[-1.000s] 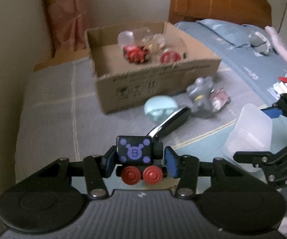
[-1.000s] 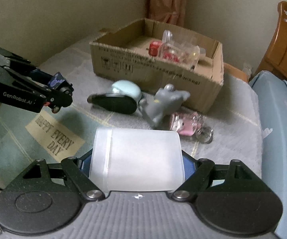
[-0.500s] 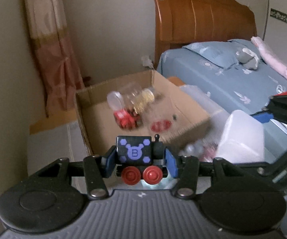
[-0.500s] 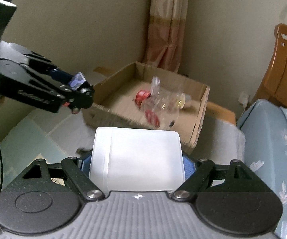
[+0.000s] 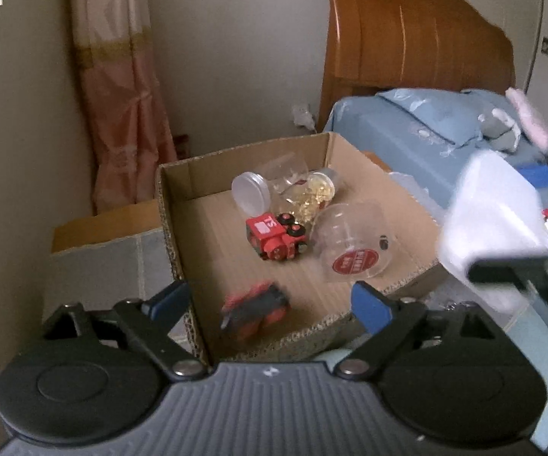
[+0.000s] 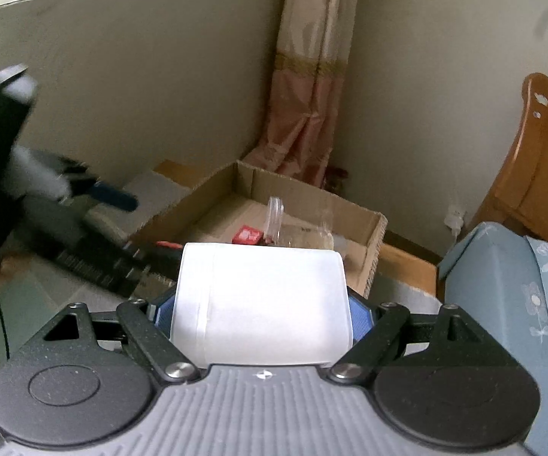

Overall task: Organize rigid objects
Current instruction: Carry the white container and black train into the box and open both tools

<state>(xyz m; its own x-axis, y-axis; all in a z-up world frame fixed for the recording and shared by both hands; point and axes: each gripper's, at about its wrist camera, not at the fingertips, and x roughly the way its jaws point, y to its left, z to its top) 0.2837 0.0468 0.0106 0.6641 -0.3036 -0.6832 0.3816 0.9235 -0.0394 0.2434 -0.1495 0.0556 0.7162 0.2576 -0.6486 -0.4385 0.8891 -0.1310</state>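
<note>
Small toy train car point(image 5: 255, 313): dark body, red wheels, blurred, lying tilted at the near end of the cardboard box point(image 5: 182, 235). Left gripper point(image 5: 270, 302) sits over the box's near edge, jaws spread wide, holding nothing. Farther in the box: a red toy engine point(image 5: 274, 235) and clear jars point(image 5: 296, 186). Right gripper point(image 6: 260, 313) pinches a white translucent container point(image 6: 260, 304), near side of the box.

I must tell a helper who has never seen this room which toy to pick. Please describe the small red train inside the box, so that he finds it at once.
Start at the open brown cardboard box beside the blue bed. In the middle of its floor lies the small red toy train with black wheels, just in front of the clear plastic jars. Unlike the blurred black-and-red toy nearer the front wall, it bears a white label.
</note>
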